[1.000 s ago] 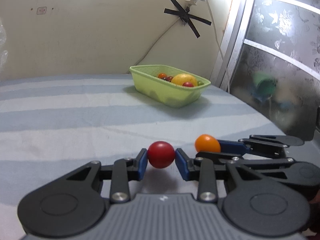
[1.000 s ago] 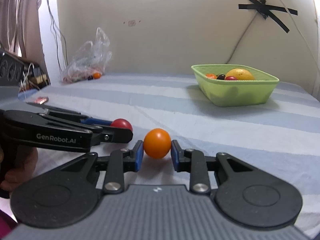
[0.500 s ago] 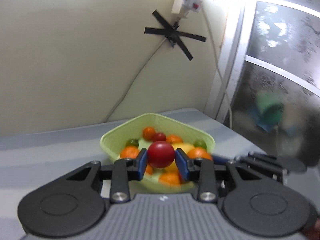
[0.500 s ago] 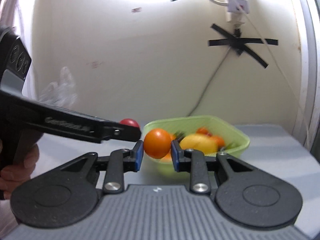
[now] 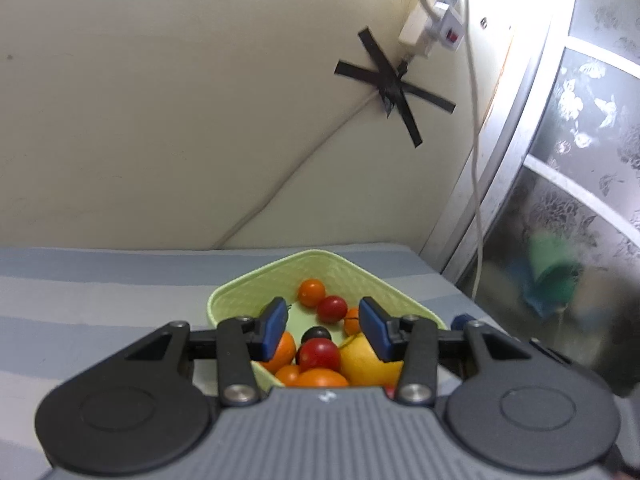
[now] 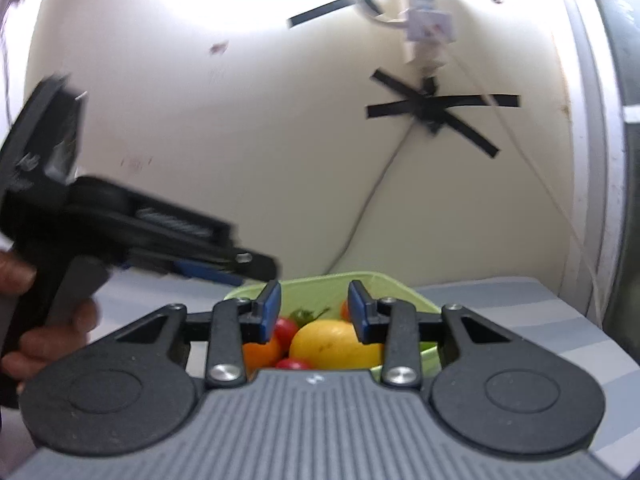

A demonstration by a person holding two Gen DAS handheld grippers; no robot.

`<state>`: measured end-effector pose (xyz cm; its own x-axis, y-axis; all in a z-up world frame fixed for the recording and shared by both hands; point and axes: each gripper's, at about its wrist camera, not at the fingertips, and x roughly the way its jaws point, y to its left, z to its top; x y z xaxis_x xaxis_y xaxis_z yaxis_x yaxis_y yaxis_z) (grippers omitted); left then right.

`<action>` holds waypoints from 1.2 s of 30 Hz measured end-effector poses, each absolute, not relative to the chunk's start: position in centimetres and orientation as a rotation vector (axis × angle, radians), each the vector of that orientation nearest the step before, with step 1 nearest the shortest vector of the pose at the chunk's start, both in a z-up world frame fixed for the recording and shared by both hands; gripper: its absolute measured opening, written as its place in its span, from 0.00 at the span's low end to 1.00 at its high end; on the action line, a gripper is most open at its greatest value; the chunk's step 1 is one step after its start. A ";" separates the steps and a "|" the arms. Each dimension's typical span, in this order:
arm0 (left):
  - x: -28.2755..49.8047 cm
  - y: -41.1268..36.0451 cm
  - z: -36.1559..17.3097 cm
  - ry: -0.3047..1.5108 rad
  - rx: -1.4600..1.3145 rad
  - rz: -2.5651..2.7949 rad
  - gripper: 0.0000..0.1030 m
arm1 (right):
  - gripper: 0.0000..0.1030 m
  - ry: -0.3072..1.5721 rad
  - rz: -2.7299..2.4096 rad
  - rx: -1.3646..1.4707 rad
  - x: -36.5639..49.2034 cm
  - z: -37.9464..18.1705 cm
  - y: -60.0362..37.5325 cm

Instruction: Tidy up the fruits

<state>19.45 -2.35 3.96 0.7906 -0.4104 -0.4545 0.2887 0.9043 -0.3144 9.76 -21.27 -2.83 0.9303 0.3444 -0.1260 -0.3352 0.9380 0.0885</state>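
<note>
Hovering over basket (image 5: pixel 256 288), both tongs (image 5: pixel 323 328) (image 6: pixel 314 312) just opened, empty; corner faces away.

Green basket (image 5: pixel 256 288): one. In it, one large yellow fruit (image 5: pixel 366 360); red tomatoes (image 5: pixel 319 354), two clearly seen; orange ones (image 5: pixel 311 291), at least four; one dark fruit (image 5: pixel 316 334). Others hidden.

Light-green basket (image 5: pixel 256 284) (striped blue-grey cloth (image 5: pixel 100 300))
</note>
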 end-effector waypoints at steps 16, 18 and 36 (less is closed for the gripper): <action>5.4 -4.1 1.1 0.593 -0.048 -0.131 0.55 | 0.49 0.298 0.278 0.304 3.4 -4.6 -23.0; 4.3 -4.2 0.5 0.599 -0.048 -0.116 0.56 | 0.53 0.320 0.288 0.360 1.4 -5.3 -23.0; -1.9 -2.7 -1.9 0.600 -0.065 0.008 1.00 | 0.55 0.404 0.275 0.425 -2.5 -7.0 -21.3</action>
<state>-1.90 -2.74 -1.87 0.8256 -0.0113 -0.5642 -0.0267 0.9979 -0.0591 -2.46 -21.29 -6.96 0.8849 0.3385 -0.3198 -0.1730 0.8766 0.4491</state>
